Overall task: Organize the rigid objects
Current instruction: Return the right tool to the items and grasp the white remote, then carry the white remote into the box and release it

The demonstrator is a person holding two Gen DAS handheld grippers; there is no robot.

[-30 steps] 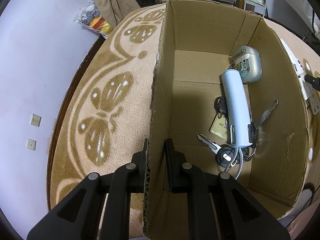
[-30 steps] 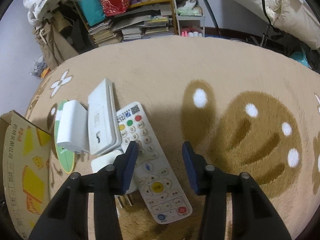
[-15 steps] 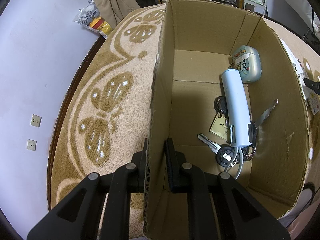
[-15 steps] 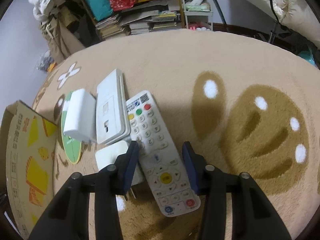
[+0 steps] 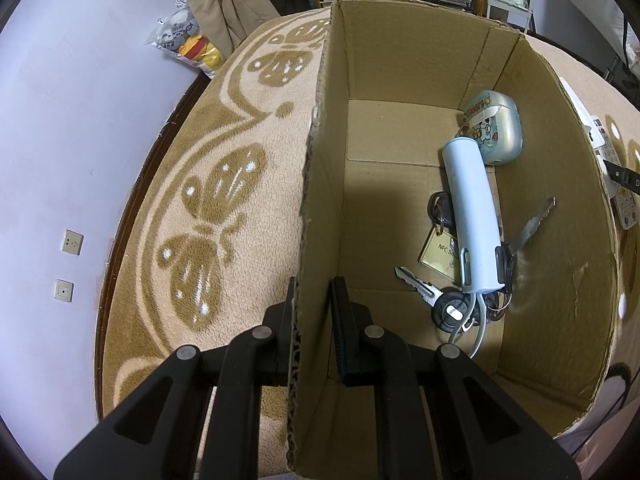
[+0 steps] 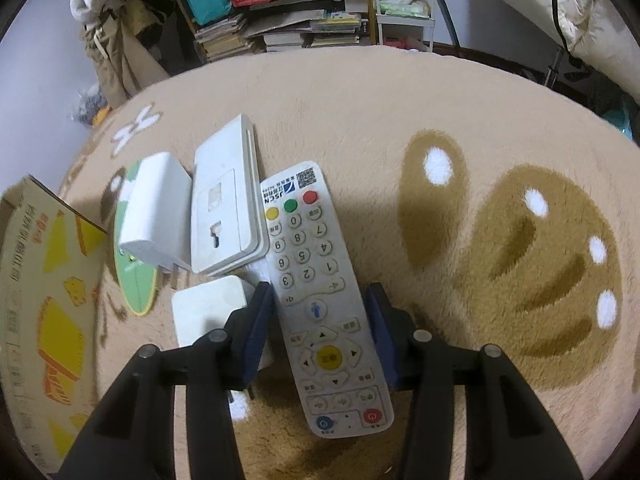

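Remote control [image 6: 320, 300] lay face up on the beige rug [image 6: 400, 120], buttons visible, power end nearest the camera. Your right tool [image 6: 320, 312] was spread wide, one finger on each side of the remote around its mid-length; left finger close to its edge, right finger with a small gap. Couldn't tell whether either pad actually touched it.

Left of the remote: a white flat router-like box [image 6: 224, 216] just beside its top end, a white power adapter [image 6: 154, 212] resting partly on a green disc [image 6: 134, 280], and another white adapter block [image 6: 208, 308] partly behind your left finger. Printed outer wall of the cardboard box [image 6: 40, 300] sat at the far left.

Your left tool [image 5: 312, 312] was pinching the cardboard box's left wall [image 5: 316, 200], one finger outside, one inside, wall pressed between them.

Inside the box, along the right side: a pale blue cylindrical device [image 5: 472, 216] lying over a key bunch [image 5: 444, 300] with a gold NFC tag [image 5: 440, 252], and a small decorated earbud-style case [image 5: 494, 132] near the far corner. Remote's edge also showed past the box's right wall [image 5: 624, 208].
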